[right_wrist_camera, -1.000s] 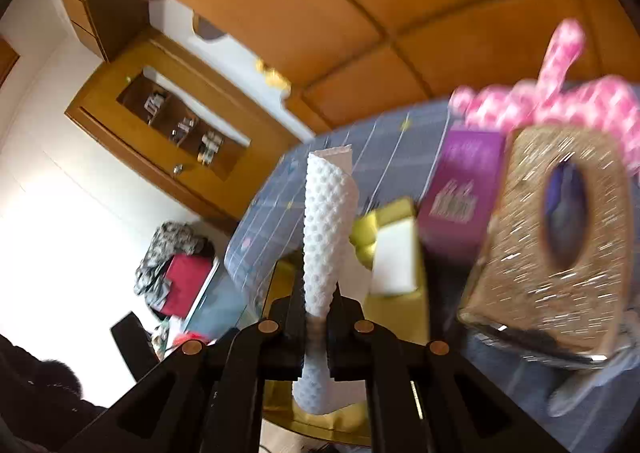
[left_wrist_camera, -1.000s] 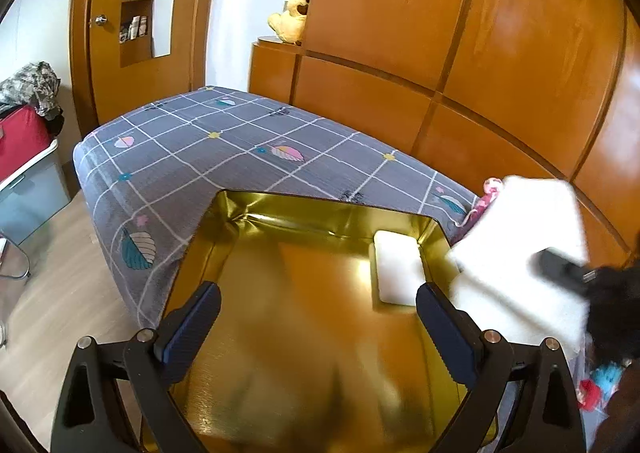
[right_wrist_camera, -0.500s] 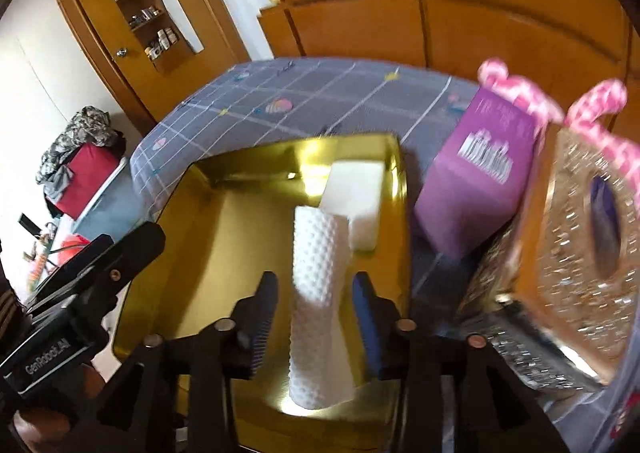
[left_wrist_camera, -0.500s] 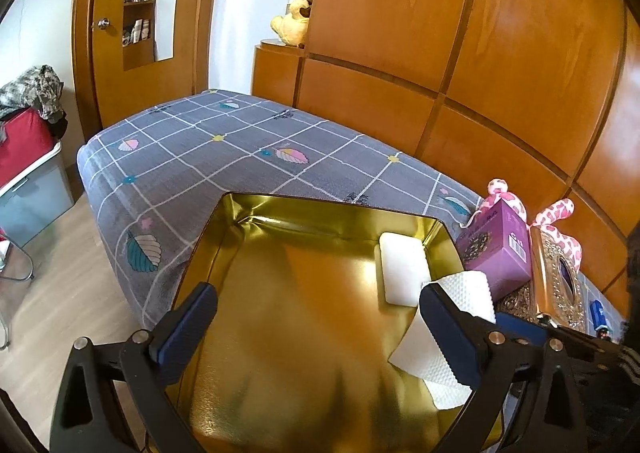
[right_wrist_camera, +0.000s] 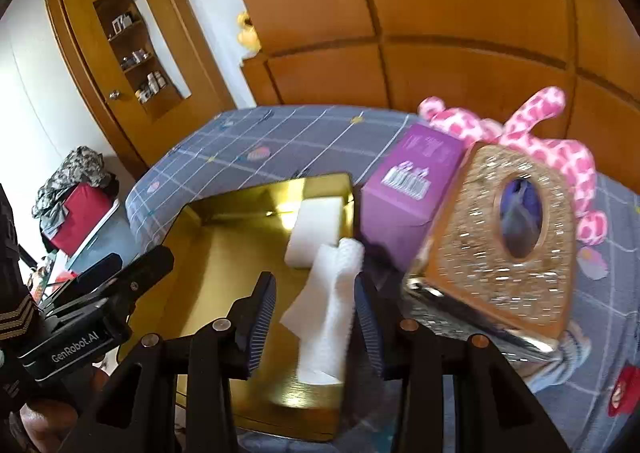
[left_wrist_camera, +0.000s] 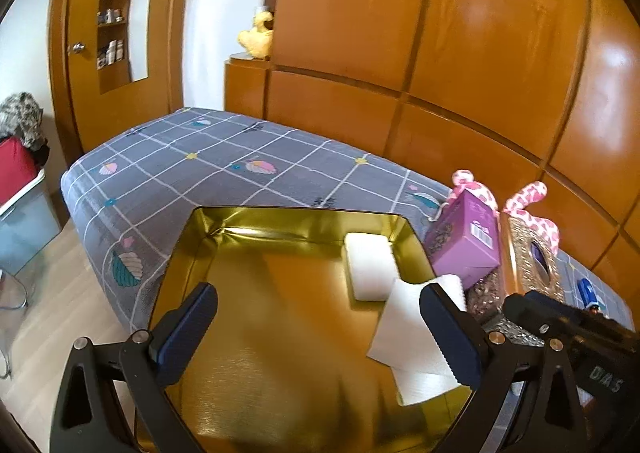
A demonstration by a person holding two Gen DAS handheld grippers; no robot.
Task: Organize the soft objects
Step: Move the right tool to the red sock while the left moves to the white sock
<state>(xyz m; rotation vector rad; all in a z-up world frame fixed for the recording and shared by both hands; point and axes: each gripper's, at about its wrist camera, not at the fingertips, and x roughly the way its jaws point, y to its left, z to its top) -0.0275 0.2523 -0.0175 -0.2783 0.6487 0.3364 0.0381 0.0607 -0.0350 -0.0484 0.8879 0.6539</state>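
Note:
A gold tray [left_wrist_camera: 280, 221] [right_wrist_camera: 224, 237] lies on the grey checked bed. A white foam block [left_wrist_camera: 370, 267] [right_wrist_camera: 316, 231] sits in its far right corner. A white dimpled cloth [left_wrist_camera: 408, 337] [right_wrist_camera: 330, 313] lies in the tray against its right wall, just in front of the block. My right gripper [right_wrist_camera: 316, 323] is open, its fingers apart on either side of the cloth and off it. My left gripper [left_wrist_camera: 320, 333] is open and empty above the tray's near half.
Right of the tray stand a purple box [left_wrist_camera: 466, 243] [right_wrist_camera: 408, 185] and a glittery gold tissue box [right_wrist_camera: 508, 241], with a pink spotted plush [right_wrist_camera: 532, 133] behind them. Wooden wall panels rise behind the bed. The bed's left edge drops to the floor.
My right gripper carried the white cloth down into the tray and opened, letting it go. The cloth now rests in the tray. The left gripper stayed open over the tray.

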